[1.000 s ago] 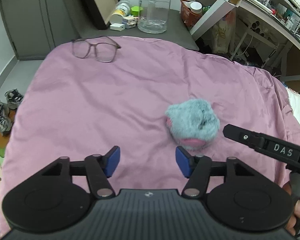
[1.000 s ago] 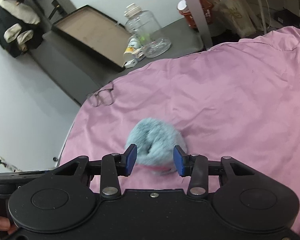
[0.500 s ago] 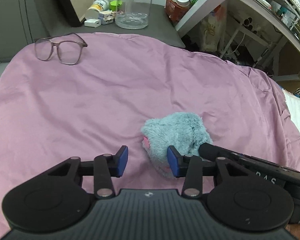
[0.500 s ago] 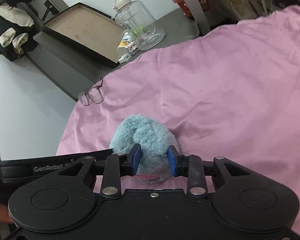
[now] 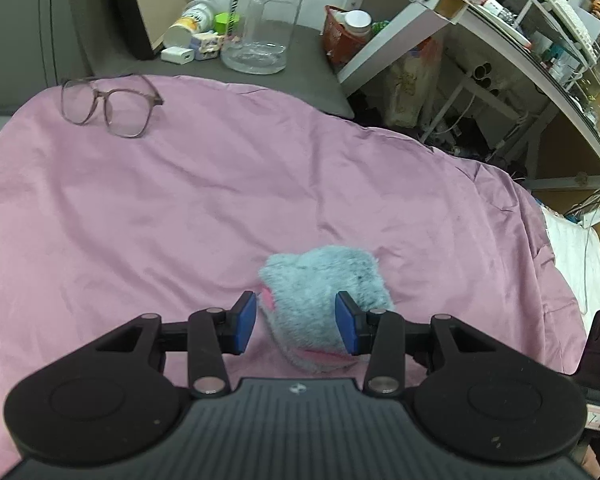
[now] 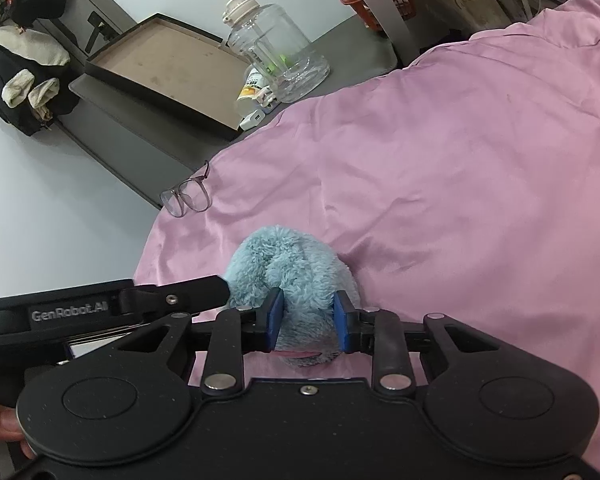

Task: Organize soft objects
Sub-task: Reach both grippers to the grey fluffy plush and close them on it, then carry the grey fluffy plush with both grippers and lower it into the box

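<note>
The fuzzy blue plush lies on the pink bedspread, low and centre in both frames. The right hand-held gripper is closed narrowly on it, its blue pads sunk into the pile on either side. The left hand-held gripper straddles the same plush at a wider setting; its right pad touches the fur, while the left pad looks to stand just clear of it, so I judge it not yet clamped.

To do this step well, the right grip should keep its squeeze on the body of the plush rather than on loose fur alone, since the pile compresses and could slip out on a lift. The left one should close slowly until both pads meet filling, and the pair should then move together so the toy is not stretched or twisted. Raising it straight off the bedspread would avoid dragging the cloth into folds.

What the plush is cannot be told: only blue fur and a pink patch at its lower edge show, the rest lying behind the gripper bodies. No destination for soft things is evident. Glasses lie at the upper left of the left view, near the bedspread's edge, well apart from the plush
</note>
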